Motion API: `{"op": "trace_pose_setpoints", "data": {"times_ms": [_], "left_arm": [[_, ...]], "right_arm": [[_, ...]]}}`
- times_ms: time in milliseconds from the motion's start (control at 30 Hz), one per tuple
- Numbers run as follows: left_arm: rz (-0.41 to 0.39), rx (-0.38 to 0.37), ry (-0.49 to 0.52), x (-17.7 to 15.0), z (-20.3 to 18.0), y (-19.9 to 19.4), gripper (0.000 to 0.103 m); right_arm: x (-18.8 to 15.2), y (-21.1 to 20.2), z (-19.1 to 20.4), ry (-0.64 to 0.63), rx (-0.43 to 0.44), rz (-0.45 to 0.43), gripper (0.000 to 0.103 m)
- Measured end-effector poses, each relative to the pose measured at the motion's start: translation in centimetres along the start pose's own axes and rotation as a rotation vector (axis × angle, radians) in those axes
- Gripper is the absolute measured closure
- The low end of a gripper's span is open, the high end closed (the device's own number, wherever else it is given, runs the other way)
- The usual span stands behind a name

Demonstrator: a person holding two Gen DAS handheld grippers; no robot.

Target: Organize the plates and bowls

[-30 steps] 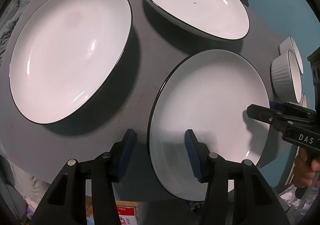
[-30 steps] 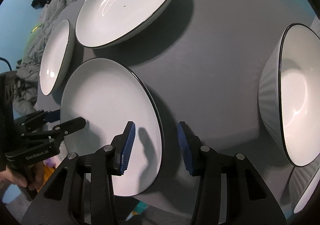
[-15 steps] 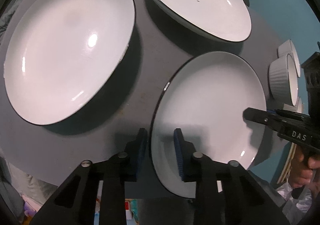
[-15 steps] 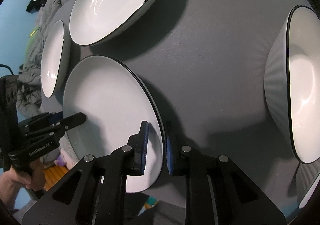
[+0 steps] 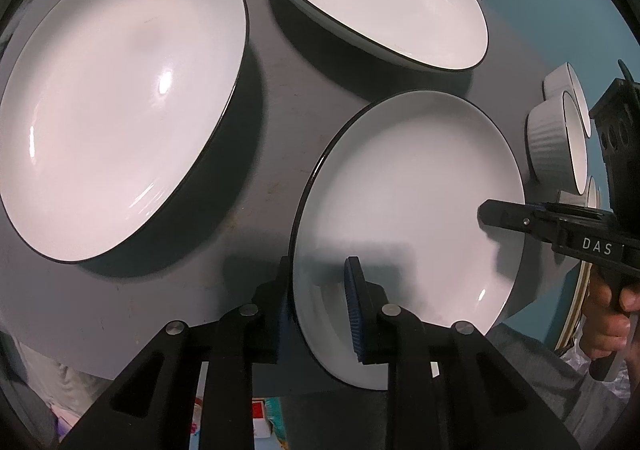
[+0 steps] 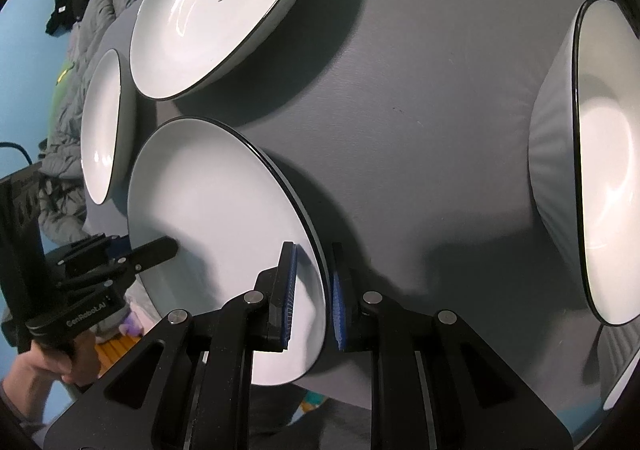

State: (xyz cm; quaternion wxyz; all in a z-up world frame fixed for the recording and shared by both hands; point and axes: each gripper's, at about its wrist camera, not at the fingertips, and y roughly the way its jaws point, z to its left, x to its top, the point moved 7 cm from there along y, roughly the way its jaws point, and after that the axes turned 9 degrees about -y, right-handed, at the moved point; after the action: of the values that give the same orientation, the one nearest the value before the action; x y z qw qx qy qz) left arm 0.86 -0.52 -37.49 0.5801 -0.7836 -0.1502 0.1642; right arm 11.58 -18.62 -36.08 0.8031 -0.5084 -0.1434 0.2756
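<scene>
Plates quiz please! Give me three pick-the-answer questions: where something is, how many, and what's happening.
1. Where are the ribbed bowls? A inside a plate; B beside the nearest plate; C on the floor.
2. How many big plates are on the table? A two; B five; C three.
3. The nearest plate is: A gripped by both tools; B broken; C stacked.
B: they stand just past its rim. C: three black-rimmed white plates show. A: left tool and right tool pinch opposite rims.
</scene>
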Motion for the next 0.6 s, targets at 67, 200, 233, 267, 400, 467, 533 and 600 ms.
{"op": "trace_pose_setpoints", "data": {"times_ms": [67,200,233,267,400,467,533,600], "left_arm": [[0.002,0.001,-0.003,0.5,-0.1,0.0,0.079],[0.003,0.003,-0.015,0.5,-0.7,-0.2,0.079],[0.004,0.002,-0.012,0.4,-0.8,-0.2,0.079],[0.005,0.000,-0.002,0.5,-0.7,-0.2,0.079],[0.005,-0.002,-0.026,0.5,-0.2,-0.2,0.079],[0.016,-0.003,-0.035,0.7,0.0,-0.1,0.079],[0.017,-0.006,-0.044,1.0,0.4,-0.1,0.079],[0.017,-0.010,-0.043,1.3,0.6,-0.2,0.079]], "right_arm": [[0.1,0.0,0.1,0.003,0.002,0.000,0.086],[0.2,0.2,0.6,-0.004,-0.004,0.003,0.086],[0.2,0.2,0.7,-0.007,-0.006,0.002,0.086],[0.2,0.2,0.7,-0.011,-0.010,0.000,0.086],[0.2,0.2,1.4,-0.026,-0.034,0.004,0.086],[0.2,0.2,1.7,-0.031,-0.039,0.013,0.086],[0.2,0.1,2.0,-0.027,-0.033,0.013,0.087],[0.4,0.0,2.1,-0.024,-0.024,0.011,0.088]]}}
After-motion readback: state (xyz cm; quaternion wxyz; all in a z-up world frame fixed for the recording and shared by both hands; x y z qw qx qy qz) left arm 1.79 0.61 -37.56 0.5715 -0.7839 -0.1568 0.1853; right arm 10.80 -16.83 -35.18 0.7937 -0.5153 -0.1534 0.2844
